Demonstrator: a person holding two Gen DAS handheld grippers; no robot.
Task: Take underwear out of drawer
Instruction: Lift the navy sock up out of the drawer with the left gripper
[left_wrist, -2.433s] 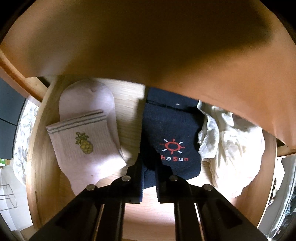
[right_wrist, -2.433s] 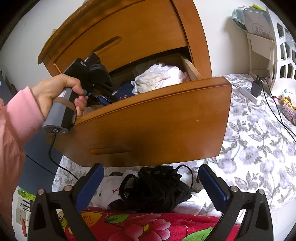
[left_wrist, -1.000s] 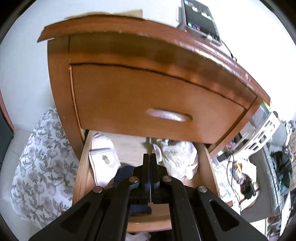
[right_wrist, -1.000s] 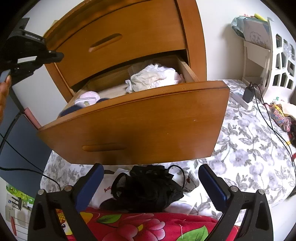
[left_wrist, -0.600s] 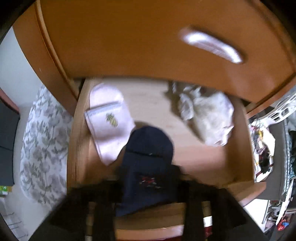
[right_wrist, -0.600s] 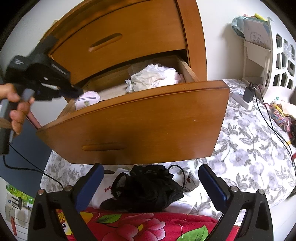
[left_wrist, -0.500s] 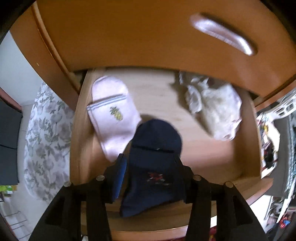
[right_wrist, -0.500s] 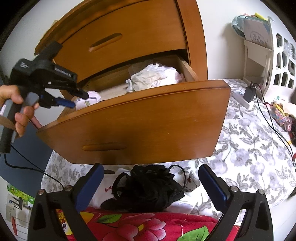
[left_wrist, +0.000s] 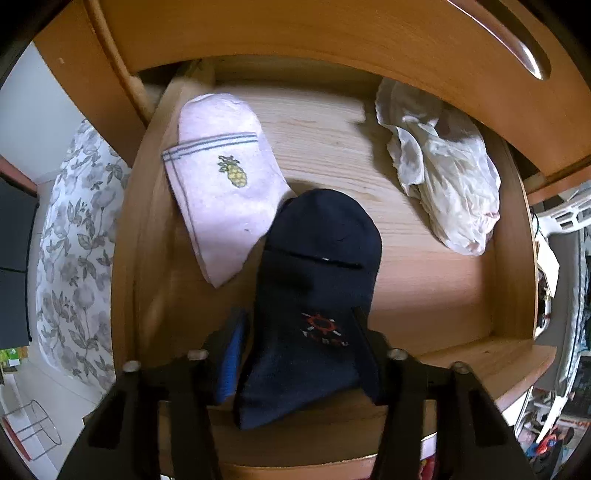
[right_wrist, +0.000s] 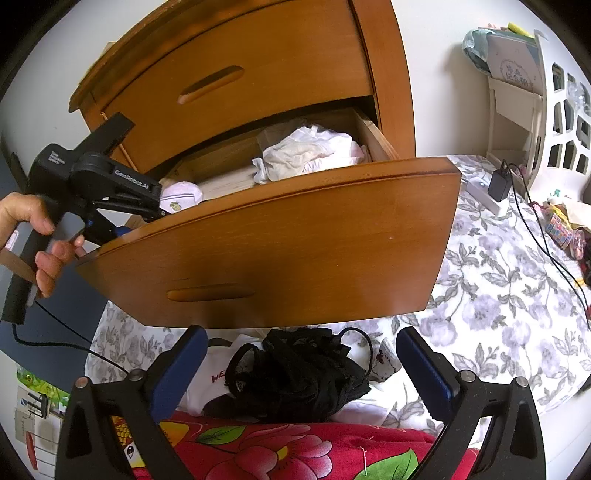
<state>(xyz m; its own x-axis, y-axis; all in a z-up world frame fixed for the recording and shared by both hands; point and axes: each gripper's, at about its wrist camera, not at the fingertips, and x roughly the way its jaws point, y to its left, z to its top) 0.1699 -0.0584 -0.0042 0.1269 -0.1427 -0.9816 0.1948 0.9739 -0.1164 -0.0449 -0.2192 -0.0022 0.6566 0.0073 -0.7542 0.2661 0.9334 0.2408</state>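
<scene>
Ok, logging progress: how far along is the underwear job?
Done: drawer open, black garment lies on the bed. In hand: left hand-held gripper has just been closing around a navy sock, not underwear. Left: cream underwear sits in the drawer; right hand-held gripper open.

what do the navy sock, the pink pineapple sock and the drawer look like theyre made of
Navy sock: soft matte knit, probably cotton blend; it drapes limply.
Pink pineapple sock: fine knit with a ribbed, striped cuff, slightly fuzzy.
Drawer: pale, bare-looking wood inside with visible grain; its front is glossier orange-brown, likely varnished.
</scene>
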